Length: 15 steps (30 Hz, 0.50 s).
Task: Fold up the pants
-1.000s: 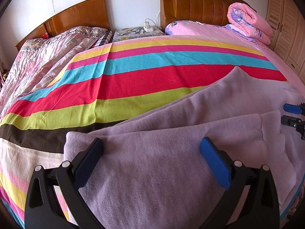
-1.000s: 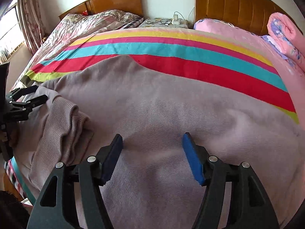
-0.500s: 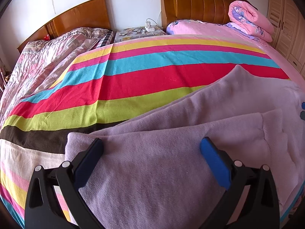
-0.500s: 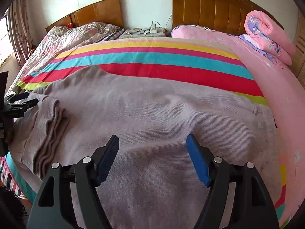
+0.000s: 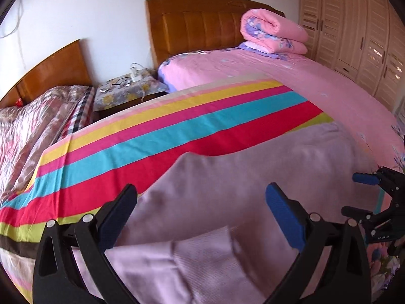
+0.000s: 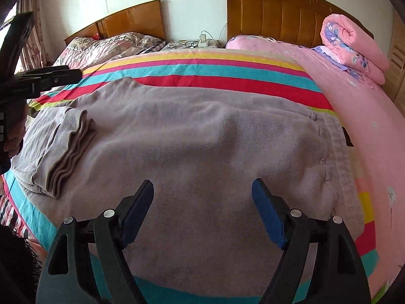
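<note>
Since the earlier frames I have swung the left wrist view to the right, so the pink bed and the wardrobe now fill its far side, and both tools have pulled back from the cloth. Nearest to me, my left gripper (image 5: 200, 212) stands with its blue-padded jaws spread wide and nothing between them, hovering above the folded leg end. My right gripper (image 6: 202, 210) is likewise spread wide and empty, over the seat area of the garment. The lilac knit pants (image 6: 192, 136) lie flat across the striped multicolour bedsheet (image 6: 202, 72), waistband toward the right near the pink sheet, with the ribbed leg cuffs (image 6: 67, 149) folded back on top at the left end. In the left wrist view the same pants (image 5: 227, 177) cover the near part of the sheet, and the right gripper (image 5: 374, 197) shows at the right edge. Farther back sit a rolled pink floral quilt (image 6: 354, 43), a cluttered bedside table (image 5: 126, 90) between the two beds, two brown wooden headboards (image 6: 286, 12), and a cream louvred wardrobe (image 5: 354, 30).
</note>
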Available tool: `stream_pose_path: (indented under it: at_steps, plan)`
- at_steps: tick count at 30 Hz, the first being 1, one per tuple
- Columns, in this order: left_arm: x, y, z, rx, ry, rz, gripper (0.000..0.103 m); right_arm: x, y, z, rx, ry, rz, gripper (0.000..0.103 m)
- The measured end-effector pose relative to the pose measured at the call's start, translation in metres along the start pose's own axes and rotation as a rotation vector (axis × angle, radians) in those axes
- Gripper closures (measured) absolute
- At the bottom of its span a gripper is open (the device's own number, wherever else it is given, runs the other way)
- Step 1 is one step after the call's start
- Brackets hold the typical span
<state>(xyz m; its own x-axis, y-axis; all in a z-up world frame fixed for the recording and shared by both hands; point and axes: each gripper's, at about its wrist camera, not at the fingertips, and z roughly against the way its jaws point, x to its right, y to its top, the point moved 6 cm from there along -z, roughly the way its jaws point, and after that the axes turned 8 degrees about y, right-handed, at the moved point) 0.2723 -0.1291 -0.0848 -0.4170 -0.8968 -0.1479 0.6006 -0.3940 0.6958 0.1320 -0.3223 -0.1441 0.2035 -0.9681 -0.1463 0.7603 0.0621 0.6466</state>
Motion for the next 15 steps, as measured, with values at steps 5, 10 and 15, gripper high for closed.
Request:
stream_pose_path:
  at_steps: [5,10,15]
  plan:
    - [0.083,0.020,-0.065,-0.097,-0.088,-0.136,0.002,0.007,-0.016,-0.007,-0.059,-0.045,0.014,0.025]
    - [0.093,0.012,-0.124,-0.209,-0.068,-0.088,0.001,0.015,-0.036,0.005,-0.058,-0.008,0.011,0.024]
    - [0.090,0.011,-0.129,-0.169,-0.073,-0.076,0.001,0.017,-0.046,0.013,-0.062,0.020,0.009,0.024]
